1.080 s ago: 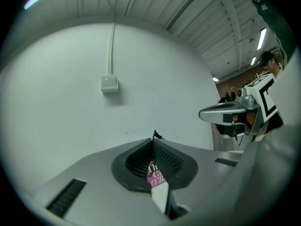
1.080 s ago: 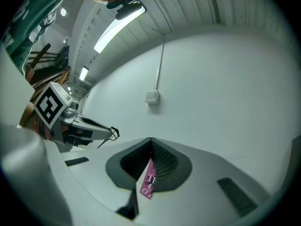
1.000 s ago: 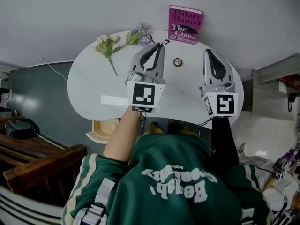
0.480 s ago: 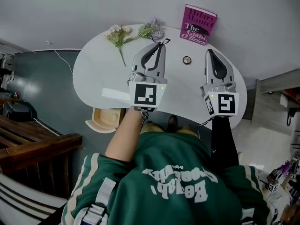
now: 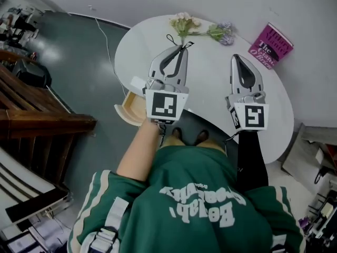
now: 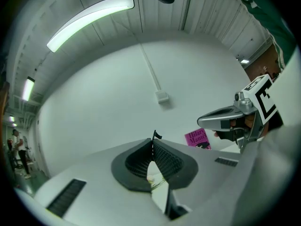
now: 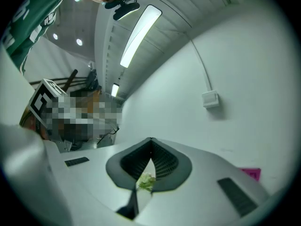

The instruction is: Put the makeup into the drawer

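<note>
- My left gripper [image 5: 180, 49] has its jaws pressed together. A thin black wisp [image 6: 156, 135] pokes out at the tips, and I cannot tell whether it is pinched there or belongs to the gripper. If it is loose, it could slip out over the tabletop [image 5: 210, 88].
- My right gripper [image 5: 235, 58] has its jaws together too, with nothing between them. Both grippers hang side by side above the tabletop.
- The makeup shows in no view; I judge it may lie hidden under one of my grippers. If I go down blind with closed jaws, I could knock it off the edge or shove it towards the flowers [image 5: 184, 22] at the far side.
- The drawer [image 5: 128, 108] stands open under the near left edge, left of my left gripper. A careless swing that way could hit its wall, or drop the makeup past it onto the floor [image 5: 89, 62].
- The book [image 5: 274, 44] sits far right, and a stray right gripper could tip it.
</note>
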Available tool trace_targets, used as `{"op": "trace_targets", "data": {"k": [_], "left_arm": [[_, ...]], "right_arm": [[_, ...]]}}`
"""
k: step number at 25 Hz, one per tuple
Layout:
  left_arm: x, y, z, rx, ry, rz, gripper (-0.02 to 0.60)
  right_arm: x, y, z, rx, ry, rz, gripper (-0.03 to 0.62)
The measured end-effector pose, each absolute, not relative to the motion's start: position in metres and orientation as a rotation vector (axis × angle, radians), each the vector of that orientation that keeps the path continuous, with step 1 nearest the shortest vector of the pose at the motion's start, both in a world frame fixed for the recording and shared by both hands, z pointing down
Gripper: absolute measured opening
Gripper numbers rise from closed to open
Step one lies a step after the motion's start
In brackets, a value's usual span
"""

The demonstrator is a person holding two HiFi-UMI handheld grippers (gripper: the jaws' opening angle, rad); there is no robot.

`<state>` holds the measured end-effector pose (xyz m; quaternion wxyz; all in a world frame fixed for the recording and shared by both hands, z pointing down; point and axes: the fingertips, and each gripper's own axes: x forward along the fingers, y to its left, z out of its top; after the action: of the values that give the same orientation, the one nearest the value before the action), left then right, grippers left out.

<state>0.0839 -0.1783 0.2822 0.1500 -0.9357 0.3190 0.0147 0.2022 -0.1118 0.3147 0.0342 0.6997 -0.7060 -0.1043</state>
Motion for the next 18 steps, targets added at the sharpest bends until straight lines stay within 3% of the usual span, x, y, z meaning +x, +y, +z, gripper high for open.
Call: {"op": "trace_targets", "data": {"k": [11, 18], "left_arm": [[-0.090, -0.203, 0.296, -2.506, 1.383, -0.099, 0.023], [-0.143, -0.204, 0.323, -2.536, 1.477, -0.168, 0.025]], "right_arm": [[0.031, -0.182, 0.317, 1.721, -2.588, -0.333, 0.009], [-0.035, -0.187, 0.317, 1.614, -2.664, -0.314, 0.009]]}}
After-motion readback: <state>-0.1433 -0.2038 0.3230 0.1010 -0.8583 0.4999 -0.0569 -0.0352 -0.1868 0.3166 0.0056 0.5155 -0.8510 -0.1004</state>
